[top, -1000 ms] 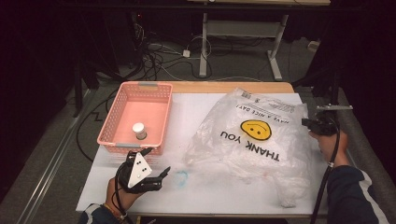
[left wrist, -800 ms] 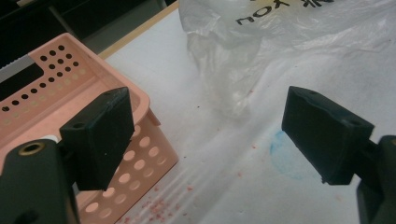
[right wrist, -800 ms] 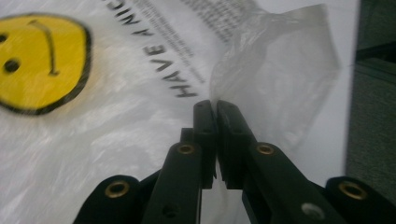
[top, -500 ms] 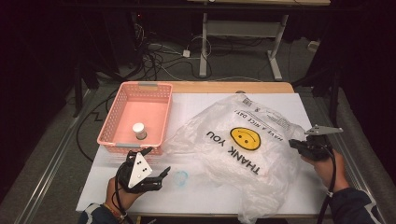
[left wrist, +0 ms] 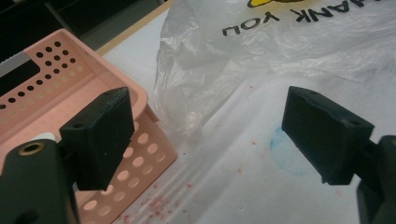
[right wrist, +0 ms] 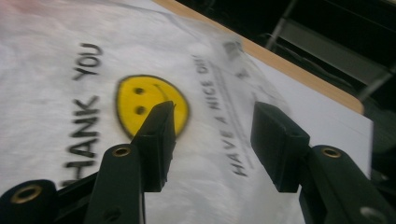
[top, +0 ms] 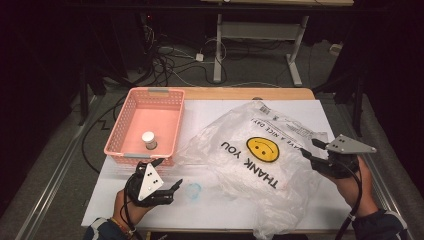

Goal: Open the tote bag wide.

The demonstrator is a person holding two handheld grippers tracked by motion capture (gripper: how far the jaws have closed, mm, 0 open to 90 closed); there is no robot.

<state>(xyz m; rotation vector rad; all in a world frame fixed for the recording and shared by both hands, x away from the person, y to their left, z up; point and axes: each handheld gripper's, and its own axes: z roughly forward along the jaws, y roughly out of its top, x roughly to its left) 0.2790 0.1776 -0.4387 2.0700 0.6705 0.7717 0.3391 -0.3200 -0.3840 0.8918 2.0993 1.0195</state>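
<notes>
Since a moment ago my right gripper has let go of the plastic bag, jaws just opening, empty above it; my left gripper gapes wide, holding nothing.

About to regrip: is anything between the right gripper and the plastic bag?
Nothing visible. The right gripper, jaws just opened and empty, hovers at the plastic bag's right edge, with only bag film ahead of its jaws in the right gripper view.
</notes>
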